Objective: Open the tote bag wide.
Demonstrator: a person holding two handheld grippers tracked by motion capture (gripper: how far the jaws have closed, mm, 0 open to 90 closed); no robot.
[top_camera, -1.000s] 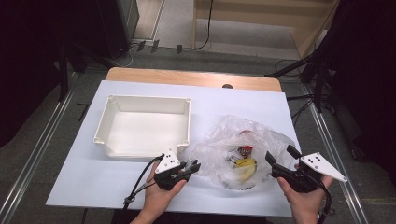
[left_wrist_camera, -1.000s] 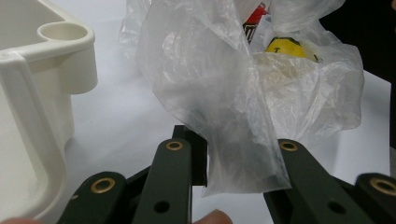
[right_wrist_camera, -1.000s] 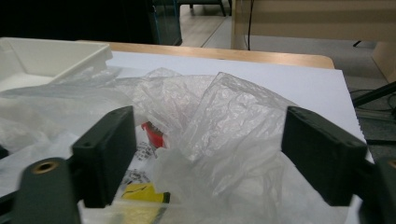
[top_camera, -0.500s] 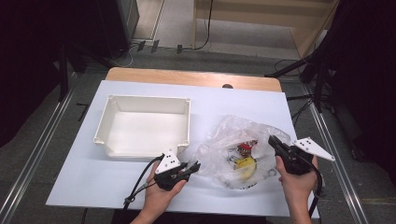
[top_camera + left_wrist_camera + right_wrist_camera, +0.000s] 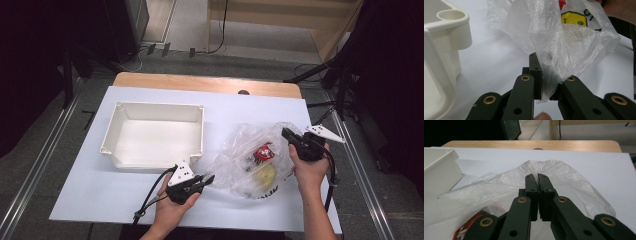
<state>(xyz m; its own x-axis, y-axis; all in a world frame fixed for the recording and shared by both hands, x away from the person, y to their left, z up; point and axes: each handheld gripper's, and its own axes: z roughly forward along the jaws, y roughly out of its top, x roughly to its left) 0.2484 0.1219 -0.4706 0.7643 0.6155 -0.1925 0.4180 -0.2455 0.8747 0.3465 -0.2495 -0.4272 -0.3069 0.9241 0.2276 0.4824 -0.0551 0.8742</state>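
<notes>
The right gripper [image 5: 538, 178] is pointing across the white tabletop [image 5: 586, 162], its black jaws meeting over the clear plastic bag [image 5: 499, 186]. A white bin [image 5: 439, 172] is sitting at the left edge.

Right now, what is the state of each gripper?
Left gripper: shut on the clear crinkled plastic bag.
Right gripper: shut; whether it pinches the bag cannot be told.

Left gripper [image 5: 209, 178] fingers just closing, right gripper [image 5: 286, 133] clamped
</notes>
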